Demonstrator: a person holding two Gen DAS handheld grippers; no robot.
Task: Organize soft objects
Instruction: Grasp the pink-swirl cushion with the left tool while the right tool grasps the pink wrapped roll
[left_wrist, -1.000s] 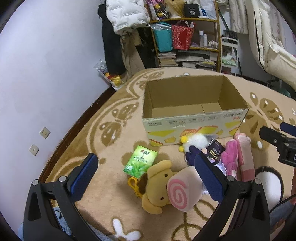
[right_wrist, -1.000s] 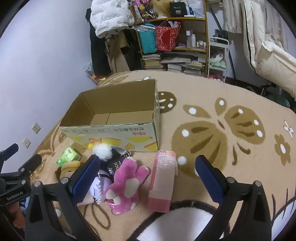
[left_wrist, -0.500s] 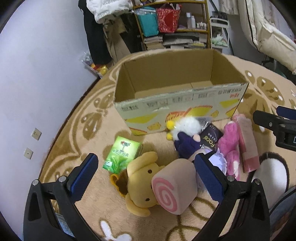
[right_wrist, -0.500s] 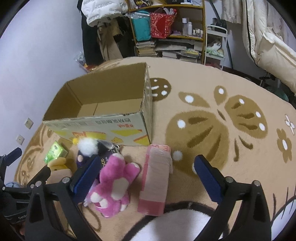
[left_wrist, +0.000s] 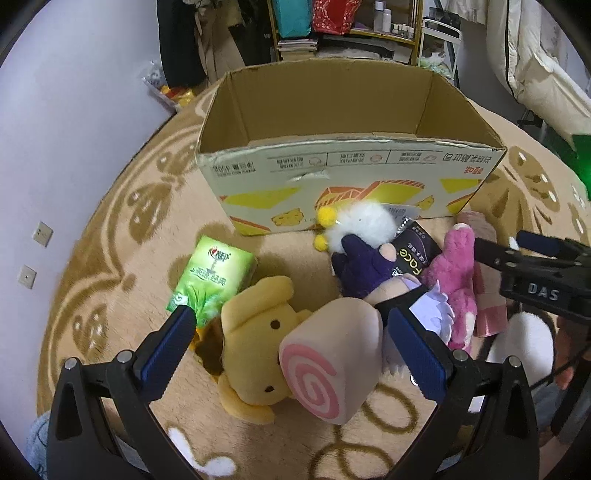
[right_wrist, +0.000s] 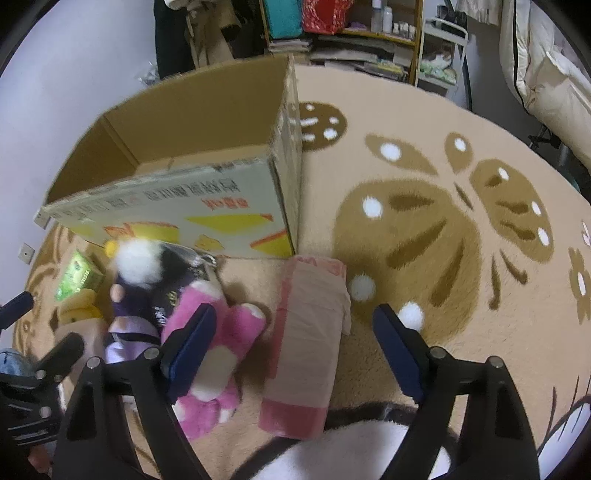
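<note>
Soft toys lie on the rug in front of an open cardboard box (left_wrist: 351, 166). My left gripper (left_wrist: 291, 332) hangs open over a yellow dog plush (left_wrist: 255, 339) and a pink swirl roll plush (left_wrist: 328, 362), without touching them. My right gripper (right_wrist: 295, 332) straddles a pink wrapped pack (right_wrist: 306, 332). Its jaws are closing, and the pads stand clear of the pack. Its left finger overlaps a pink plush (right_wrist: 218, 354). A white fluffy toy (left_wrist: 362, 225), a purple doll (left_wrist: 362, 269) and a black packet (left_wrist: 413, 254) lie by the box.
A green tissue pack (left_wrist: 210, 280) lies left of the dog plush. The box is empty inside. Shelves with bags and books (left_wrist: 332, 22) stand behind it. A white quilt (right_wrist: 554, 66) hangs at the right, and the wall (left_wrist: 55, 147) runs along the left.
Both grippers have sunk toward the toys and tilted further down, so the box and toys loom larger. The right jaws have narrowed a little.
</note>
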